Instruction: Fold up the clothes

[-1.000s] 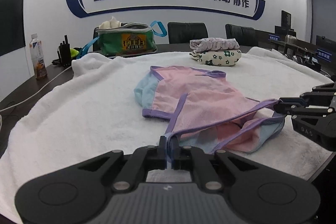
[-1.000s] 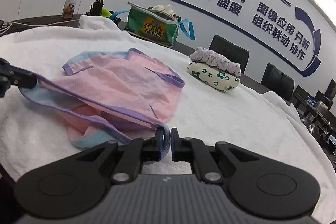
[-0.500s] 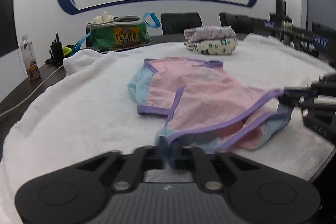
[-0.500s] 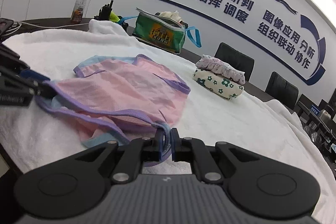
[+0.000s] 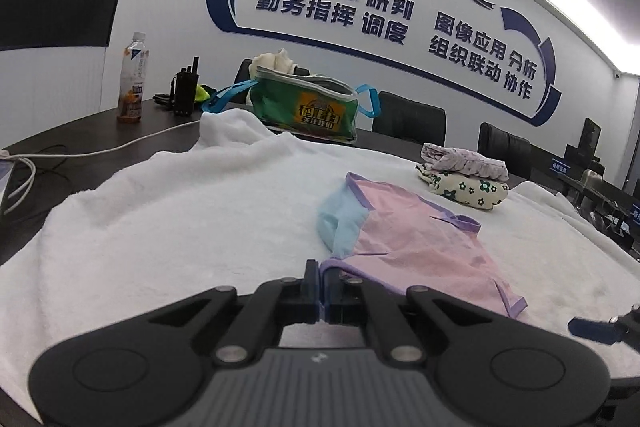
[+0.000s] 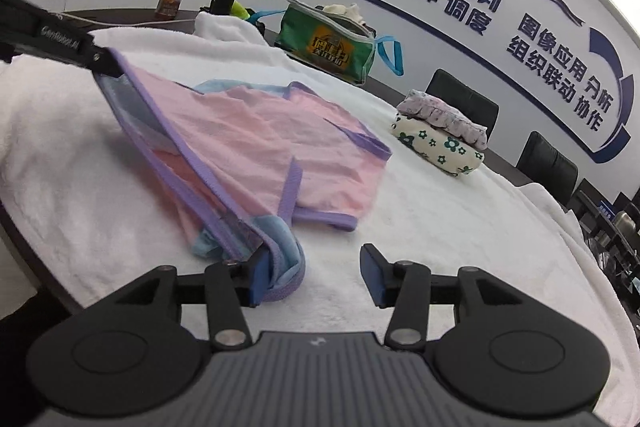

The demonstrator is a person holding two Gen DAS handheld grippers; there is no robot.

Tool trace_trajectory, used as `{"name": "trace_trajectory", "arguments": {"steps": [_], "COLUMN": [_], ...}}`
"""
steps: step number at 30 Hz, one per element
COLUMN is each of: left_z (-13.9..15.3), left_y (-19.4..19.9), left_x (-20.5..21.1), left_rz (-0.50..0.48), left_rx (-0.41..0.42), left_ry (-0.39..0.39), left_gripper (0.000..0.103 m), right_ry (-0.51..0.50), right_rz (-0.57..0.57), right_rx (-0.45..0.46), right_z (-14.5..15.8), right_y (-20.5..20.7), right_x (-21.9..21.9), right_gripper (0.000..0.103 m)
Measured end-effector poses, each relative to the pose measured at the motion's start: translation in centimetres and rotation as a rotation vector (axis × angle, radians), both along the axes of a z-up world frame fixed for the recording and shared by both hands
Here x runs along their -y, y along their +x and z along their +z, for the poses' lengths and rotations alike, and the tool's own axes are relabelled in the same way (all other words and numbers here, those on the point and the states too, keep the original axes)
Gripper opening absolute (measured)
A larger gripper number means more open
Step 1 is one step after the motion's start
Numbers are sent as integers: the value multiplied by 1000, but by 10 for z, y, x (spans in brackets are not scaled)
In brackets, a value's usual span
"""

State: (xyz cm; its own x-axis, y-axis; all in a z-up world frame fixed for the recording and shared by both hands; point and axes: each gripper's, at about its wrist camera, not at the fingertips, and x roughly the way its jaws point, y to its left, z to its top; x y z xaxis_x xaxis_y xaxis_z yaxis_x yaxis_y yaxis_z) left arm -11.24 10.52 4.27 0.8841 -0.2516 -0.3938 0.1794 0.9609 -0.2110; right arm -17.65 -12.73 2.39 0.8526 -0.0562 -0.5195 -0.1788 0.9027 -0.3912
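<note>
Left hand-held gripper [image 5: 322, 293]: jaws pressed together on the purple-trimmed hem of the garment [image 5: 416, 243]; in the right wrist view it comes in at 10 o'clock [image 6: 105, 63] and holds that corner lifted off the towel.
Right hand-held gripper [image 6: 316, 277]: jaws have just been opening and now stand apart; the blue and purple hem corner lies against the left pad [image 6: 259, 277], the right pad [image 6: 370, 277] is clear of the cloth; nothing is clamped.
Garment: pink with light blue panels and purple binding, on the white towel [image 5: 180, 211], stretched from the left gripper's grip down to the right gripper's left pad; its far half lies flat on the towel.
Towel: covers the dark surface [image 5: 80, 131] under the garment.
Folded stack [image 6: 440, 135]: lilac piece on a flower-print piece, at 2 o'clock from the garment in both views, apart from it, on the towel.
Green bag [image 5: 306, 109]: at 12 o'clock in the left wrist view, past the towel's far edge, blue straps at both ends.
Bottle [image 5: 132, 83]: upright at 10 o'clock on the surface, near a black radio [image 5: 185, 91].
Wall: blue Chinese lettering, dark chairs [image 5: 408, 121] below.
</note>
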Motion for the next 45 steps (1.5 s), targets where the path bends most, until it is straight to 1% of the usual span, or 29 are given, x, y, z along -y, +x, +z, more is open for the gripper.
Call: {"name": "trace_trajectory", "arguments": {"steps": [3, 5, 6, 7, 10, 12, 16, 20, 22, 24, 26, 27, 29, 31, 33, 34, 35, 36, 37, 39, 40, 42, 43, 44, 45], "left_z": [4, 9, 16, 23, 58, 86, 148, 201, 225, 242, 254, 255, 250, 246, 250, 259, 271, 286, 302, 330, 340, 346, 341, 333, 325], "left_y": [-2, -4, -5, -7, -19, -29, -49, -47, -41, -22, 4, 24, 67, 103, 141, 152, 158, 160, 153, 134, 121, 96, 83, 71, 59], "left_x": [3, 6, 7, 8, 13, 14, 10, 0, -1, 2, 7, 11, 21, 29, 35, 37, 39, 41, 39, 33, 31, 27, 26, 25, 24], "left_rz": [-7, -21, -36, -51, -88, -139, -227, -304, -324, -329, -331, -329, -309, -264, -225, -214, -202, -187, -175, -165, -168, -165, -165, -170, -176], "left_rx": [11, 20, 33, 51, 155, 232, 389, 457, 490, 481, 447, 409, 348, 338, 285, 278, 295, 329, 385, 484, 521, 570, 586, 592, 597], "left_ry": [16, 24, 22, 17, 0, -41, -97, -175, -180, -151, -116, -102, -68, -9, 0, 2, 14, 30, 43, 48, 45, 46, 49, 54, 59], "left_gripper": [1, 1, 1, 1, 1, 1, 1, 1, 1, 1, 1, 1, 1, 1, 1, 1, 1, 1, 1, 1, 1, 1, 1, 1, 1], "right_ry": [7, 10, 16, 34, 121, 112, 101, 146, 170, 180, 187, 185, 171, 158, 145, 142, 142, 140, 136, 137, 139, 143, 145, 144, 140], "right_rz": [-9, -16, -18, -21, -21, 13, 78, 133, 157, 163, 150, 143, 116, 83, 49, 37, 32, 34, 40, 61, 73, 97, 109, 123, 138], "right_rx": [-7, 24, 55, 94, 241, 324, 481, 598, 638, 649, 626, 600, 551, 511, 491, 485, 487, 507, 540, 609, 644, 713, 748, 765, 764], "right_z": [1, 7, 14, 22, 65, 96, 162, 223, 250, 269, 280, 282, 274, 264, 256, 255, 259, 268, 280, 302, 312, 333, 343, 346, 340], "right_y": [-1, -4, -7, -11, -22, -29, -44, -61, -62, -50, -22, -1, 47, 94, 137, 155, 167, 174, 176, 164, 155, 136, 127, 116, 103], "right_x": [0, 2, 3, 6, 16, 19, 31, 51, 60, 68, 74, 74, 72, 70, 64, 60, 56, 52, 49, 48, 49, 50, 50, 52, 54], "right_gripper": [45, 39, 24, 2, 1, 1, 1, 1, 1, 1, 1, 1, 1, 1, 1, 1, 1, 1, 1, 1, 1, 1, 2, 2, 2]}}
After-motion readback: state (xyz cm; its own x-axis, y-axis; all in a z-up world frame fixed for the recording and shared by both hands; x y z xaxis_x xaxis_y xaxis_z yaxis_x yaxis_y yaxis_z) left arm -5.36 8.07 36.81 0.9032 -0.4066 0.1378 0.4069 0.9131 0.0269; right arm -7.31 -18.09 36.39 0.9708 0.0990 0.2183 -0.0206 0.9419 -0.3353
